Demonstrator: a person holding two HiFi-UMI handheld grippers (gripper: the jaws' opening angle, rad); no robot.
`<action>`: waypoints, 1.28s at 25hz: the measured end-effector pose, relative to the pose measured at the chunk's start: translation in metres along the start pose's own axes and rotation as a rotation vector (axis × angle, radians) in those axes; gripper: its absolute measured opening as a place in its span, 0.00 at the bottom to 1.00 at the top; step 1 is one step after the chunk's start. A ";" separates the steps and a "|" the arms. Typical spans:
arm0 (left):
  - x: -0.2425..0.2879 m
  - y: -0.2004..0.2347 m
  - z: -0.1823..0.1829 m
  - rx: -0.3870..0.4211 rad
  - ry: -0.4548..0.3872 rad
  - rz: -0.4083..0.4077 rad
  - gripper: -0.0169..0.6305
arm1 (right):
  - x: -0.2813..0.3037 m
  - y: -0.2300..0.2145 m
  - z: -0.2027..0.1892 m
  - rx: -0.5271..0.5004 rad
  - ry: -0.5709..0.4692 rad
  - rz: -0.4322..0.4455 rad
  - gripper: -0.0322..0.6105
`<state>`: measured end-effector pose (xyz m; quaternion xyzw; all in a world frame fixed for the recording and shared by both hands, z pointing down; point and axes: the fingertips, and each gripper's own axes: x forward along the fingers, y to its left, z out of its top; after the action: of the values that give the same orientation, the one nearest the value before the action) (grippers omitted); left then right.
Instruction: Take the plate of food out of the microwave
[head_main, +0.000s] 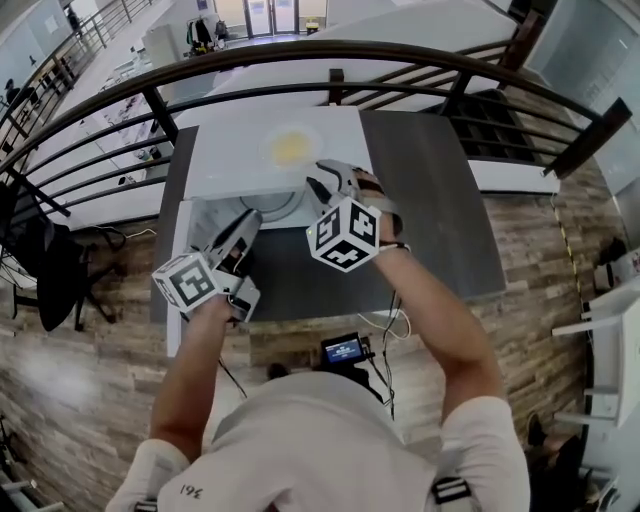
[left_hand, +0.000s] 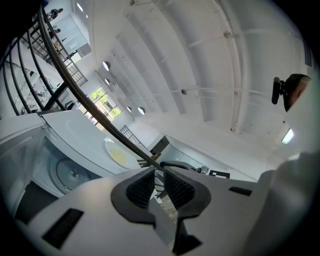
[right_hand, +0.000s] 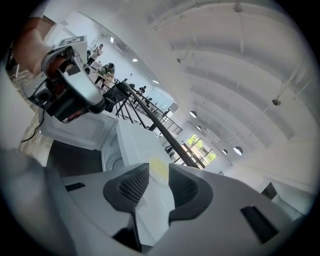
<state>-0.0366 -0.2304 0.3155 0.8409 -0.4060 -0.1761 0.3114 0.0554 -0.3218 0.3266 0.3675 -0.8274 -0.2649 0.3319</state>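
Note:
A white plate of yellow food (head_main: 288, 148) shows over the top of the white microwave (head_main: 225, 150). My right gripper (head_main: 322, 185) is at its near right rim. In the right gripper view the plate (right_hand: 157, 169) runs in between the jaws, and that gripper (right_hand: 159, 172) looks shut on the rim. The microwave cavity with its bare glass turntable (head_main: 268, 205) stands open. My left gripper (head_main: 248, 222) hovers in front of the cavity beside the swung-out door (head_main: 192, 225). Its jaws (left_hand: 158, 171) are a narrow slit apart with nothing between them. The plate (left_hand: 119, 154) is up and left of it.
The microwave stands on a dark grey table (head_main: 440, 200) against a black curved railing (head_main: 330, 50) over a lower floor. A black chair (head_main: 45, 270) is at the left. A small device with a lit screen (head_main: 343, 350) and cables lie on the wooden floor.

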 end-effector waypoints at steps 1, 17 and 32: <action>0.000 0.000 0.002 0.001 -0.005 -0.002 0.11 | -0.002 -0.002 0.001 0.006 -0.006 -0.004 0.24; -0.001 -0.020 0.006 0.046 -0.015 -0.089 0.11 | -0.038 0.003 0.014 0.112 -0.075 0.008 0.15; -0.027 -0.045 -0.021 0.051 0.009 -0.145 0.11 | -0.082 0.020 0.012 0.292 -0.122 -0.043 0.05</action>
<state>-0.0159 -0.1794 0.3027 0.8766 -0.3468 -0.1840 0.2784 0.0796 -0.2430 0.3033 0.4129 -0.8676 -0.1707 0.2183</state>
